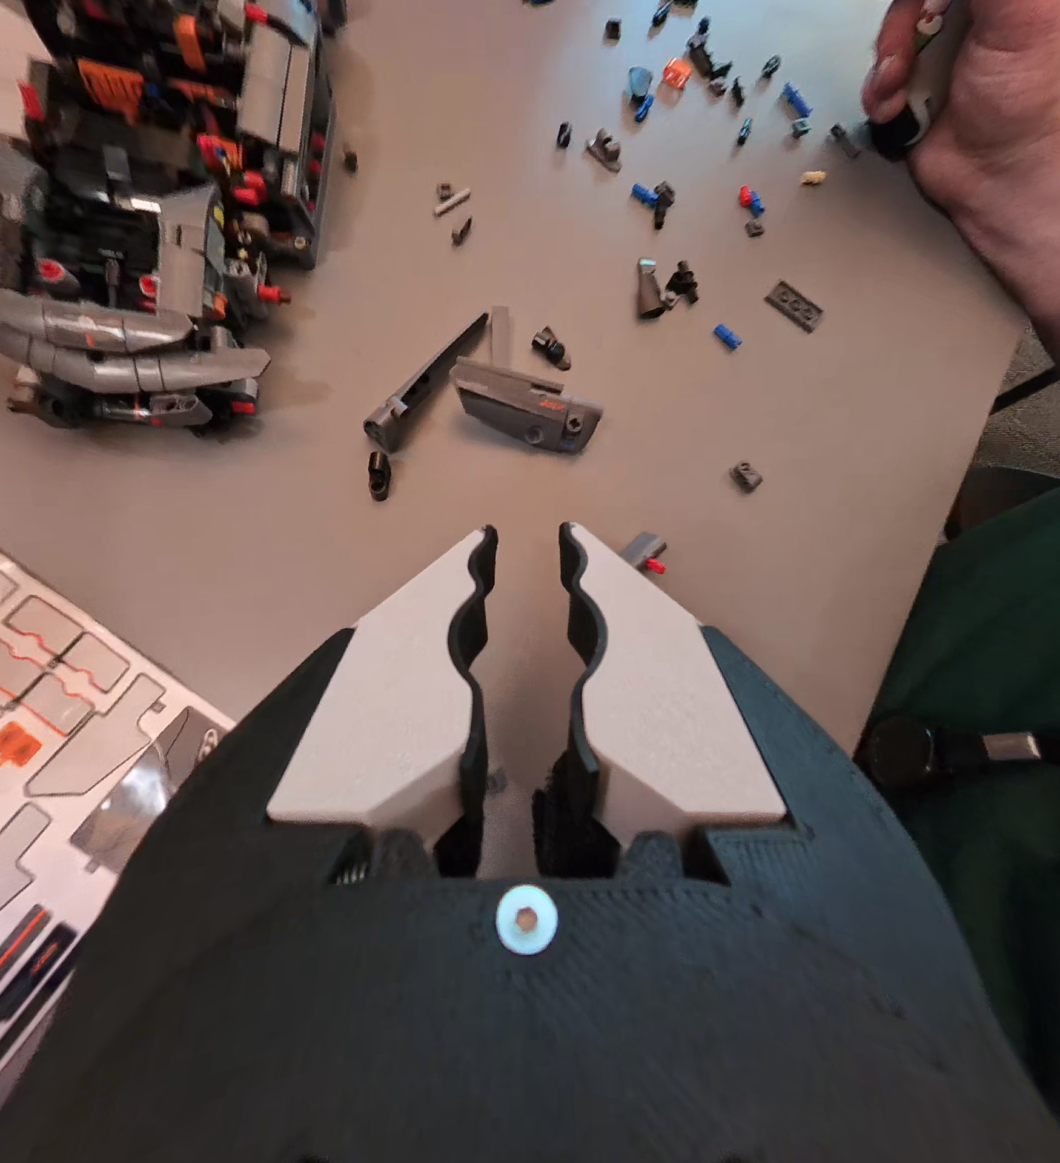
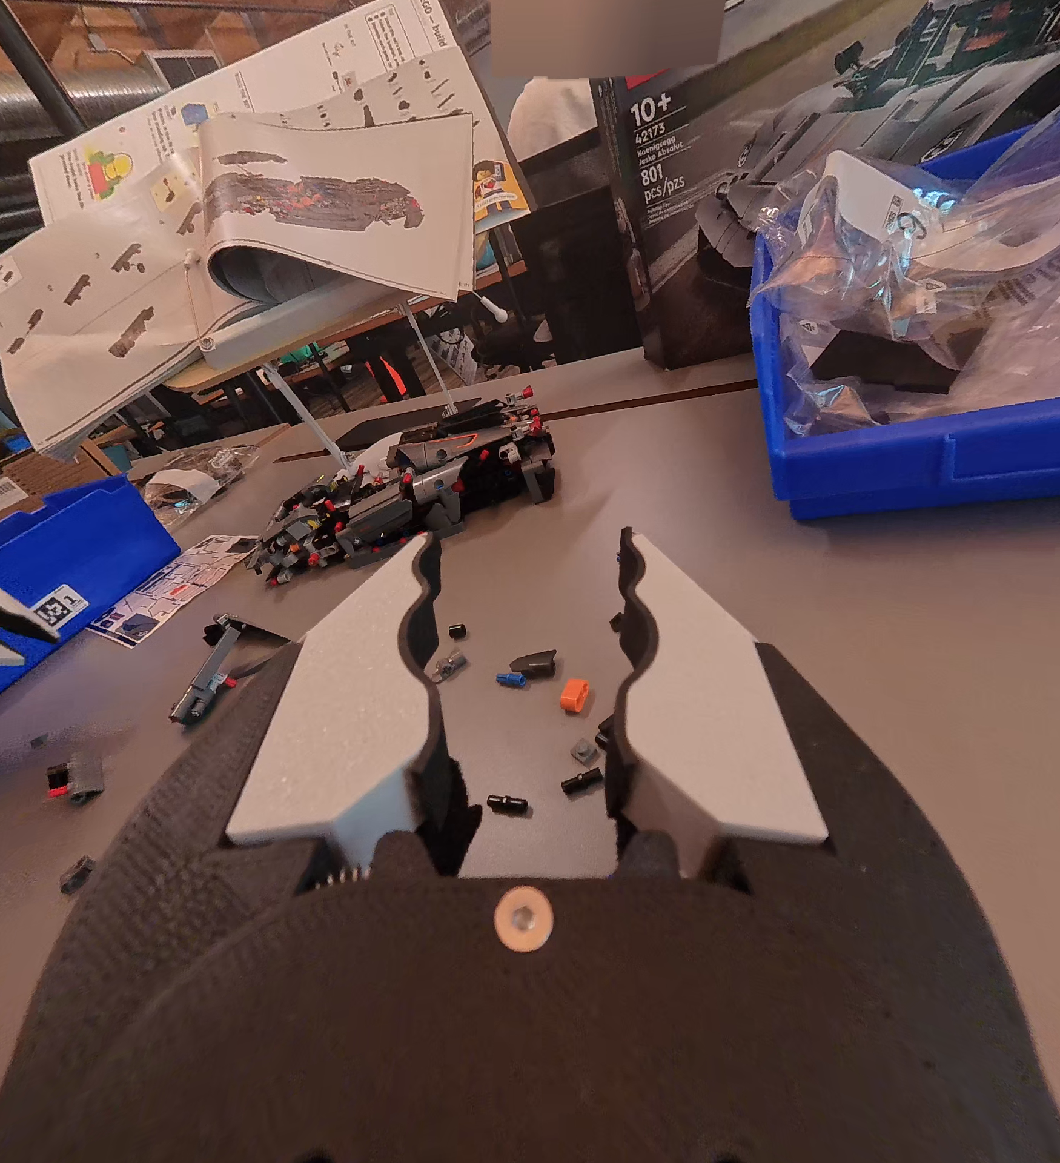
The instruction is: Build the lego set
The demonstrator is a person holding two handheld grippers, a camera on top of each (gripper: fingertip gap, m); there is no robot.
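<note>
A part-built grey, black and orange lego car (image 1: pixel 137 220) stands at the far left of the table; it also shows in the right wrist view (image 2: pixel 414 497). A grey panel sub-assembly (image 1: pixel 527 409) and a long grey piece (image 1: pixel 420 384) lie ahead of my left gripper (image 1: pixel 527 532), which is open by a narrow gap, empty, and above the table. My right gripper (image 2: pixel 527 538) is wide open and empty, low over loose pieces: an orange piece (image 2: pixel 574 695), a blue pin (image 2: pixel 510 679) and black pins (image 2: pixel 507 803).
Small loose pieces (image 1: pixel 704 189) are scattered across the table. A sticker sheet (image 1: pixel 43 724) lies at near left. A hand (image 1: pixel 987 126) is at the far right. An instruction booklet (image 2: pixel 326 189) hangs on a stand, beside the set's box (image 2: pixel 704 220) and blue bins (image 2: pixel 924 453) (image 2: pixel 62 554). One gripper's finger ends stand about 35 centimetres off the other's. My right gripper's tips are some 9 centimetres from the orange piece (image 2: pixel 574 695). My left wrist view (image 1: pixel 680 67) looks at it from another angle. The left gripper is farther from the blue pin (image 2: pixel 510 679), some 30 centimetres, than the right, some 11 centimetres. It turns up in the left wrist view (image 1: pixel 636 112) as well.
</note>
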